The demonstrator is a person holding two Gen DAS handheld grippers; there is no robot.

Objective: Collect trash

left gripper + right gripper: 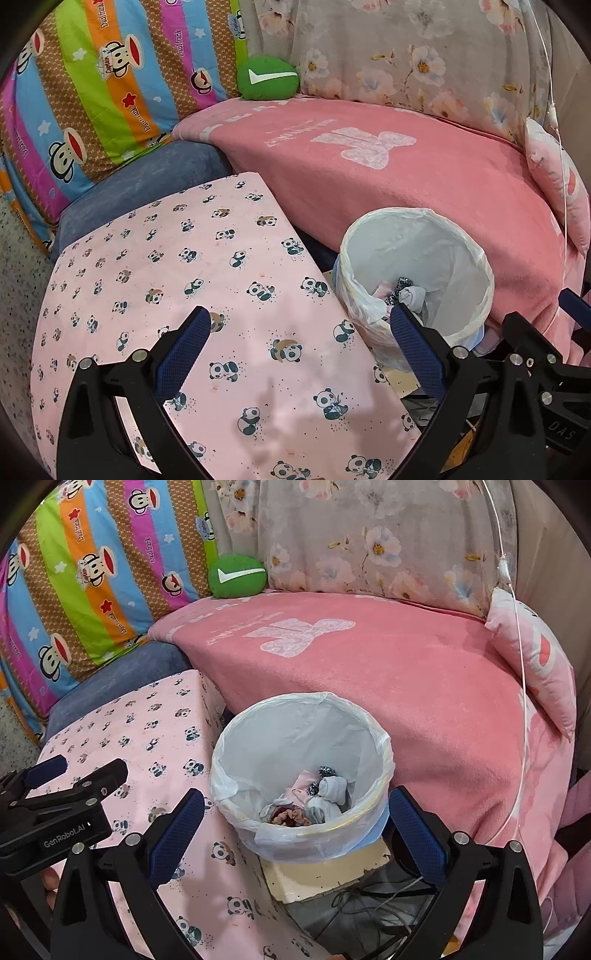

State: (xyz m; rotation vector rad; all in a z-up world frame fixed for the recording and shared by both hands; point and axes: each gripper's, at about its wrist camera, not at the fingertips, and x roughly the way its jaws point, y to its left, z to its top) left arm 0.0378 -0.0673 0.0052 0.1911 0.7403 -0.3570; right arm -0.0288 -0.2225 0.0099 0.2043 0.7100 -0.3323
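With both the right claw [295, 812] and left claw [301, 332] spread wide and empty, the trash [310, 801] lies inside the lined bin [380, 738], whose loose liner a low claw could snag, tipping it.

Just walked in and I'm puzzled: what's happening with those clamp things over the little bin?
A person is tidying up trash with a hand-held gripper in each hand. The right hand-held gripper hangs open over the lined bin, which already holds crumpled scraps. The left hand-held gripper is open and empty above the panda-print cloth.
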